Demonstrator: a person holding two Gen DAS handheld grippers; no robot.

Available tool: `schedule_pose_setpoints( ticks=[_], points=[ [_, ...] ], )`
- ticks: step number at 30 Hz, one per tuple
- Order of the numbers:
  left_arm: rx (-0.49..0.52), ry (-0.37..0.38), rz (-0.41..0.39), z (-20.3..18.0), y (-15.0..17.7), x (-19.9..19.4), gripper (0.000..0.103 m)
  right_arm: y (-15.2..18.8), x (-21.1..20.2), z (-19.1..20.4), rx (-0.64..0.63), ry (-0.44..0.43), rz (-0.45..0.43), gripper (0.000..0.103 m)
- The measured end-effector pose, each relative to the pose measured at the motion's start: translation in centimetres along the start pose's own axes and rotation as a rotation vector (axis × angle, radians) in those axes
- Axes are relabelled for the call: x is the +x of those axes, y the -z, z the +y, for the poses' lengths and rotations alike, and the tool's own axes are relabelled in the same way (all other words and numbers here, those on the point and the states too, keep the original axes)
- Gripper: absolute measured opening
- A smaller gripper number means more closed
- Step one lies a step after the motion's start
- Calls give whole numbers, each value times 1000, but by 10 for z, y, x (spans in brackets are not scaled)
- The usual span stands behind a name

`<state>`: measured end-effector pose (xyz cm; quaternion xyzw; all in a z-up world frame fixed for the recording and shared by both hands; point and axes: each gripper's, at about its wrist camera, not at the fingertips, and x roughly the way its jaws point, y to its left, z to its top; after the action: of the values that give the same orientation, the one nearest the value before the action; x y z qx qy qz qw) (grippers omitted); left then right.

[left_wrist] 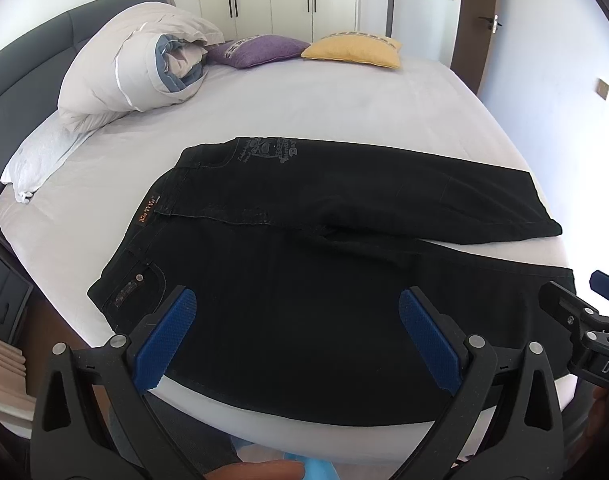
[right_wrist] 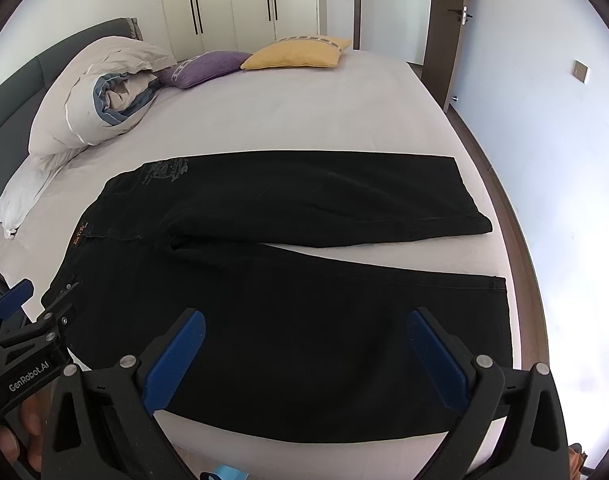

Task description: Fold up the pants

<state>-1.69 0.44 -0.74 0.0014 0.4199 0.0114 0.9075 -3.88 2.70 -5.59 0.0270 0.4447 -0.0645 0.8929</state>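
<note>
Left gripper (left_wrist: 296, 304) and right gripper (right_wrist: 306, 324) hover, fingers spread.

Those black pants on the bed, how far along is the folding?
Barely started. Done: the black pants lie spread flat on the bed, legs apart, waistband at the left. In hand: nothing; the left gripper and right gripper both hover open over the near leg. Left: every fold, beginning with laying one leg over the other.

The pants (left_wrist: 324, 280) look like matt black denim with faint stitching. The bed sheet (left_wrist: 304, 100) is smooth pale cloth. Both grippers, left gripper (left_wrist: 296, 328) and right gripper (right_wrist: 306, 354), show matt black plastic, ribbed blue pads (left_wrist: 166, 340) and shiny metal pins.
</note>
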Motion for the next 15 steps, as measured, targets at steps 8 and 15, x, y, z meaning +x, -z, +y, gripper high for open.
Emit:
schedule_pose_setpoints(
  ticks=[8, 15],
  points=[
    [-1, -1, 5, 4, 1, 2, 103, 0, 0, 0, -4, -2, 2, 103],
    [-2, -2, 9, 5, 1, 4, 103, 0, 0, 1, -6, -2, 3, 103]
  ],
)
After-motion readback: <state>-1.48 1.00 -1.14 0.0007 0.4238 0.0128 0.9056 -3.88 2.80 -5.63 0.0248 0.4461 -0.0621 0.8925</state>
